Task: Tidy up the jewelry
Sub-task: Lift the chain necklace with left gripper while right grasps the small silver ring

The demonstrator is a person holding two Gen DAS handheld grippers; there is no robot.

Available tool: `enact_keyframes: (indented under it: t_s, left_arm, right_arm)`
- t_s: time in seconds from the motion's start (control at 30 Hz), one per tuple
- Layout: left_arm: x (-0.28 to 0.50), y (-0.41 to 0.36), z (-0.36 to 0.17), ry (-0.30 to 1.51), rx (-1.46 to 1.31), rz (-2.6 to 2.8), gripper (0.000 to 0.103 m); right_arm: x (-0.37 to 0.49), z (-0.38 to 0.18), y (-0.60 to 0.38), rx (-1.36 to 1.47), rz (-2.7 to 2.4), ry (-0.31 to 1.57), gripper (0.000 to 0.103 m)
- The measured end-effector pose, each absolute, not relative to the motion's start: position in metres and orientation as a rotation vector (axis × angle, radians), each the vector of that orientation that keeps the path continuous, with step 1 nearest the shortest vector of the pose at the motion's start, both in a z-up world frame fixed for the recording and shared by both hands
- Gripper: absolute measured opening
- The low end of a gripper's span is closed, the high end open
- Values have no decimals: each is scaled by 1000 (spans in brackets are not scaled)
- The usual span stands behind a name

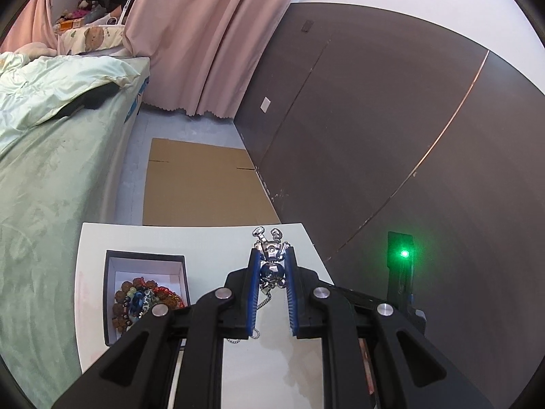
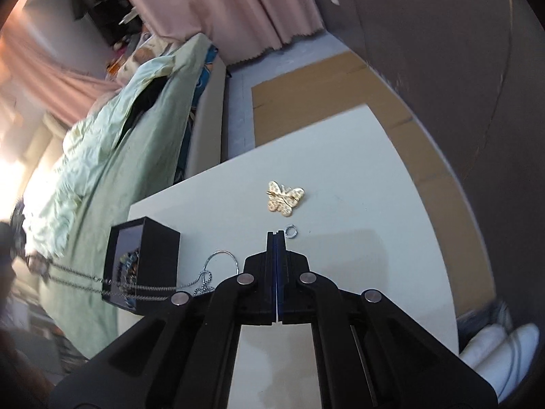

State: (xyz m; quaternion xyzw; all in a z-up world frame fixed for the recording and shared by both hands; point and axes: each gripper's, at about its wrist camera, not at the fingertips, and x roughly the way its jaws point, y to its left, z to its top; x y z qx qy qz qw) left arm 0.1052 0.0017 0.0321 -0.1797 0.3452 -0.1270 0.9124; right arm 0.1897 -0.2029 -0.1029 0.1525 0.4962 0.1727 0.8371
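Observation:
My left gripper point(image 1: 271, 255) is shut on a silver robot-shaped pendant point(image 1: 271, 254) and holds it above the white table point(image 1: 204, 238); its chain point(image 1: 262, 301) hangs down between the fingers. A black jewelry box point(image 1: 144, 293) with several bead bracelets point(image 1: 143, 301) in it sits to the left. My right gripper point(image 2: 276, 237) is shut and empty above the table. A gold butterfly brooch point(image 2: 284, 197) and a small silver ring point(image 2: 291, 231) lie just ahead of it. The box point(image 2: 144, 262) stands at its left, with the chain point(image 2: 143, 288) stretched across it.
A bed with a green quilt point(image 1: 44, 156) runs along the table's left side. Flat cardboard point(image 1: 201, 184) lies on the floor beyond the table. A dark wall panel point(image 1: 391, 136) is at the right. Pink curtains point(image 1: 204, 34) hang at the back.

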Motion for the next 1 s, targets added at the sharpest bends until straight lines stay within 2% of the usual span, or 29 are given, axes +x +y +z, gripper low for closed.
enact_keyframes:
  t_s: [0.07, 0.1, 0.13, 0.2, 0.23, 0.4, 0.5, 0.67, 0.8, 1.0]
  left_arm:
    - [103, 4, 34, 707, -375, -258, 12]
    - [102, 5, 35, 704, -377, -256, 12]
    - [101, 7, 35, 702, -379, -255, 12]
    - [99, 10, 38, 695, -386, -252, 12]
    - [99, 12, 39, 691, -390, -250, 12]
    - [98, 26, 44, 672, -413, -240, 12]
    - [98, 35, 48, 660, -430, -236, 12]
    - [99, 48, 51, 645, -453, -224, 12]
    - [100, 53, 52, 642, -464, -213, 12]
    - [94, 53, 56, 634, -457, -195, 12]
  right_arm:
    - [197, -111, -201, 317, 349, 1083, 3]
    - [199, -114, -200, 308, 343, 1091, 12]
    - [199, -118, -198, 300, 336, 1100, 30]
    - [202, -122, -191, 281, 323, 1104, 46]
    - [203, -123, -188, 268, 323, 1098, 47]
    - [210, -131, -166, 177, 300, 1092, 46]
    - [214, -139, -155, 116, 266, 1100, 37]
    - [214, -149, -136, -9, 212, 1092, 29]
    - [211, -152, -126, -103, 187, 1072, 14]
    - [205, -143, -137, -34, 228, 1071, 13]
